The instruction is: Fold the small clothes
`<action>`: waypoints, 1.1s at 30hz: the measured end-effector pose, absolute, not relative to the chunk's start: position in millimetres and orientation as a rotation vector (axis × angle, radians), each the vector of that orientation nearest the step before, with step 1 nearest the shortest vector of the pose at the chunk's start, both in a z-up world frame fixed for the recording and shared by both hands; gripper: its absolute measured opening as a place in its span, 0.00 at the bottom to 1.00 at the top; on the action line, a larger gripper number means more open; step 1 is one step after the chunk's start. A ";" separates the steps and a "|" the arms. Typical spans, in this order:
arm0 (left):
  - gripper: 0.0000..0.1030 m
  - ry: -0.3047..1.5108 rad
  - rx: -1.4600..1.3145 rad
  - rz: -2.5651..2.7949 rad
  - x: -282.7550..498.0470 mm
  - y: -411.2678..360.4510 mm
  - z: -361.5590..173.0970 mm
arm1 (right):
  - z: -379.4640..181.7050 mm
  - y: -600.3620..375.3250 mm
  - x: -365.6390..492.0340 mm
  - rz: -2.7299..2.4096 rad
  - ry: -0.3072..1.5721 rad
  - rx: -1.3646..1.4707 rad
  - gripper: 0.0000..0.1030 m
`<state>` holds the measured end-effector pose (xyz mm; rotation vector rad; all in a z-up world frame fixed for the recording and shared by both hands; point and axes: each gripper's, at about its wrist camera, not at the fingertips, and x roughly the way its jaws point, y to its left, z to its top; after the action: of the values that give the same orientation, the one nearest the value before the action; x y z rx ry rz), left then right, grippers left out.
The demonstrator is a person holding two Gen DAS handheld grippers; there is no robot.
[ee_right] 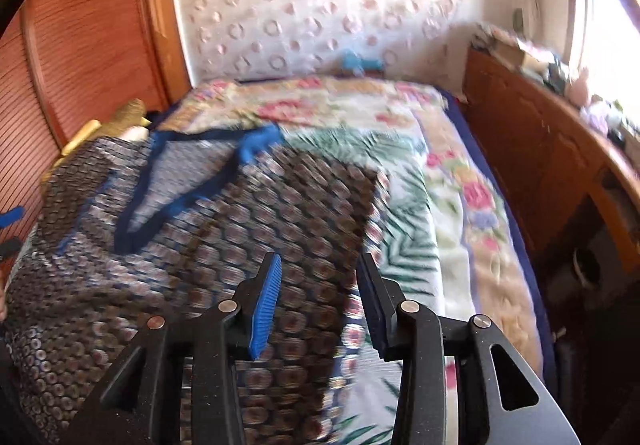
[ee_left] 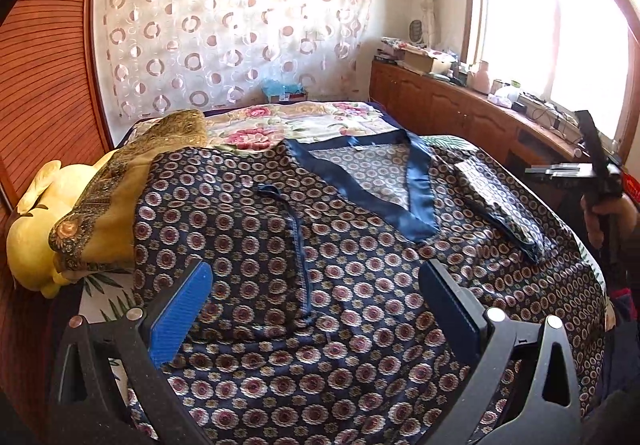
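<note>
Patterned navy garment [ee_left: 320, 253] is lying spread flat on the bed [ee_right: 460, 213], V-neck collar [ee_left: 416, 201] facing up. Left tool [ee_left: 316, 309] is hovering over it, jaws wide, empty. Right tool [ee_right: 320, 305] is hovering over the garment's edge, jaws parted, empty.

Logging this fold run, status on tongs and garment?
Left tongs open, above patterned top. Right tongs open, empty, over its right edge. Top spread flat on floral bedspread. Mustard scarf at its left edge.
</note>
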<state>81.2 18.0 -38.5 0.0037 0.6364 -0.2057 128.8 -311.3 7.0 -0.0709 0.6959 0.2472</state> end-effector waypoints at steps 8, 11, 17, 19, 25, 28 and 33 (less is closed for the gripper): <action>1.00 0.651 0.029 -0.152 105.8 41.9 -37.3 | -0.8 -302.2 182.2 0.235 0.761 -0.110 0.39; 1.00 0.658 0.036 -0.131 116.5 50.1 -39.3 | -0.4 -291.8 200.6 0.226 0.767 -0.131 0.39; 1.00 0.667 0.021 -0.106 136.8 65.6 -40.5 | -0.4 -299.0 218.4 0.225 0.774 -0.106 0.39; 1.00 0.675 0.019 -0.101 143.9 69.2 -42.2 | -2.3 -305.4 220.3 0.237 0.779 -0.088 0.24; 1.00 0.682 0.030 -0.096 160.4 74.8 -44.2 | -0.7 -319.5 211.0 0.289 0.746 -0.087 0.01; 1.00 0.679 0.032 -0.090 165.8 79.1 -43.3 | -1.0 -332.5 210.9 0.214 0.748 -0.076 0.01; 1.00 0.690 0.025 -0.060 179.7 93.3 -45.6 | -1.6 -324.1 216.5 0.221 0.767 -0.100 0.01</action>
<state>179.7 93.3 -45.6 0.0246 0.6898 -0.0601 216.5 -324.1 -1.6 -0.0999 0.7670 0.2208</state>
